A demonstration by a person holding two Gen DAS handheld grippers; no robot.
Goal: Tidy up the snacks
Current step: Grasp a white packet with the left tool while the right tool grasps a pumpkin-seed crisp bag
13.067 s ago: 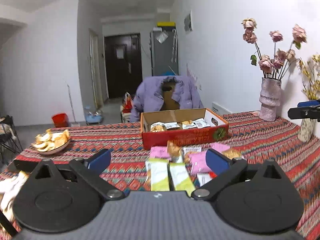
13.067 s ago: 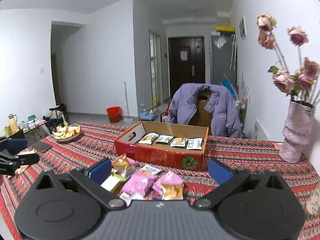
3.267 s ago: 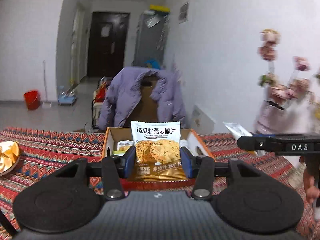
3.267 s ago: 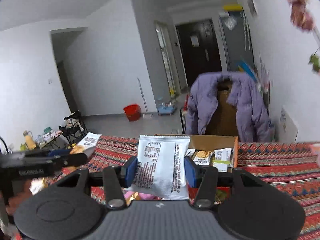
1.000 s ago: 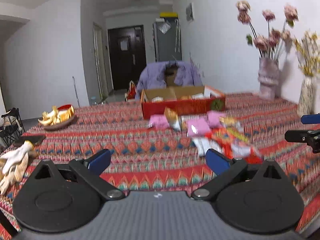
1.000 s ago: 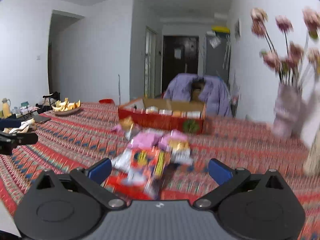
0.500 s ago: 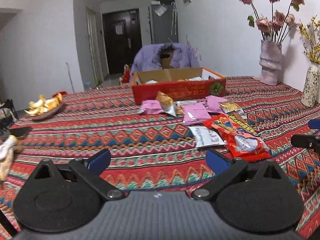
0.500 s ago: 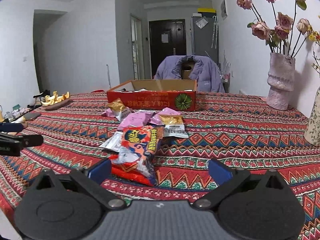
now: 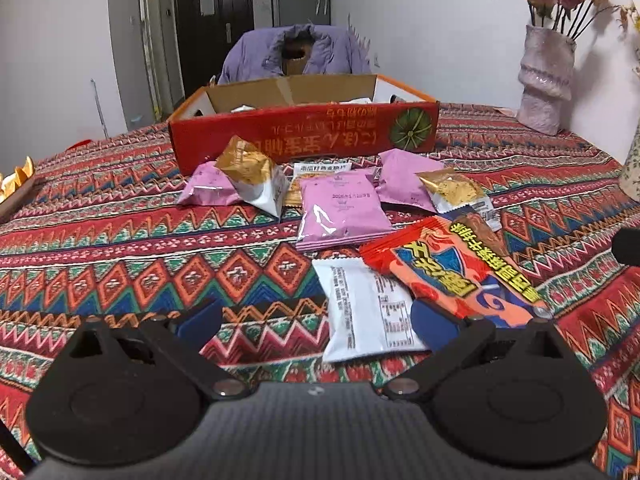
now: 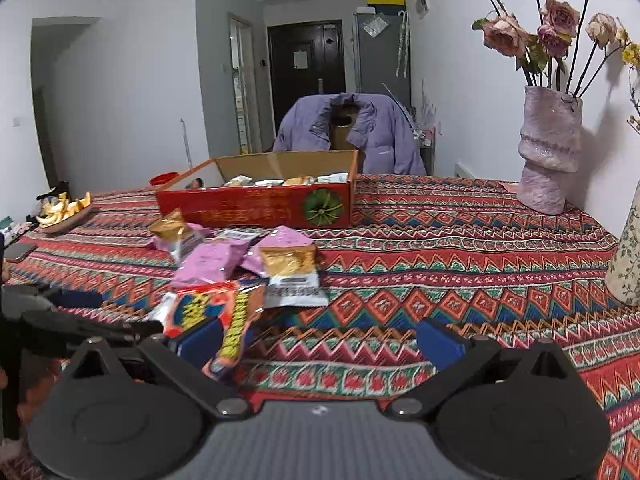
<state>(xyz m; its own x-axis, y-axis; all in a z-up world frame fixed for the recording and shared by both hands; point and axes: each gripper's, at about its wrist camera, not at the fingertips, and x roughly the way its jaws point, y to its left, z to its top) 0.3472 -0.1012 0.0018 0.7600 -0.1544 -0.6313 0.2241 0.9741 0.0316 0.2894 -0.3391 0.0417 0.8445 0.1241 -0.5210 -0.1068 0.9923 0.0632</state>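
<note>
A pile of snack packets lies on the patterned tablecloth in front of a red cardboard box [image 9: 304,136] [image 10: 256,208] that holds several packets. My left gripper [image 9: 316,322] is open and low over the cloth; a white packet [image 9: 366,310] lies between its fingers and a red-orange packet [image 9: 452,272] lies by its right finger. Pink packets [image 9: 342,208] and gold ones [image 9: 250,172] lie further back. My right gripper [image 10: 320,338] is open and empty, its left finger beside the red-orange packet [image 10: 216,312]. A gold-and-white packet [image 10: 292,276] lies ahead of it.
A pale pink vase with dried roses [image 10: 548,156] stands at the back right, and a patterned vase [image 10: 628,264] at the right edge. A dish of orange peels [image 10: 64,210] sits at the far left. A chair with a purple jacket [image 10: 352,132] stands behind the box.
Both grippers have moved forward and down toward the snack pile, which now looms larger. The white packet now lies between the left gripper's fingers. Both stay open.
</note>
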